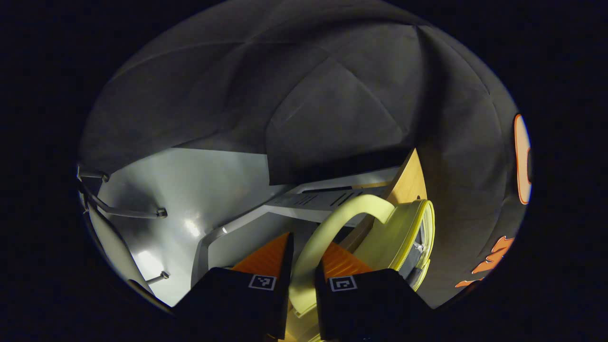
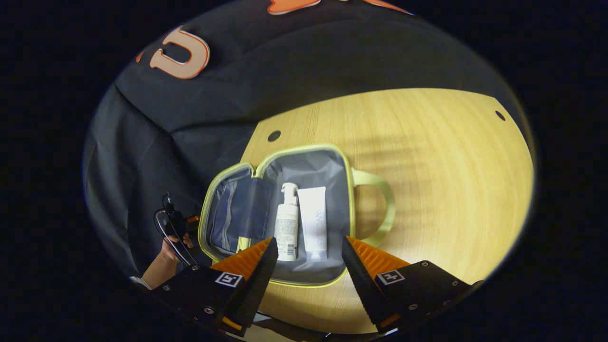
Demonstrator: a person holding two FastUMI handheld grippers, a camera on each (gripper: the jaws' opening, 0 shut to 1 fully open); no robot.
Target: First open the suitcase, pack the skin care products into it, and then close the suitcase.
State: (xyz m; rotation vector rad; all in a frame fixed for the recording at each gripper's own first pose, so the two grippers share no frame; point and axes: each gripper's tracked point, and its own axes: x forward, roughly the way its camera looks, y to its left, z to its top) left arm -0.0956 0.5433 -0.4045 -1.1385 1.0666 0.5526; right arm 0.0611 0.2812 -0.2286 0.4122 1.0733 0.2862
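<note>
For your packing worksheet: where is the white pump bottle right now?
In the right gripper view, the white pump bottle lies inside the open suitcase, just left of the white tube, on the wooden table.

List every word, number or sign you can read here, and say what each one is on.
Tube in the suitcase: vertical print, too blurred to read.
Pump bottle beside it: label text too small to read.
Square markers on the right gripper and on the left gripper, which clamps the handle: coded patterns, no words.
</note>
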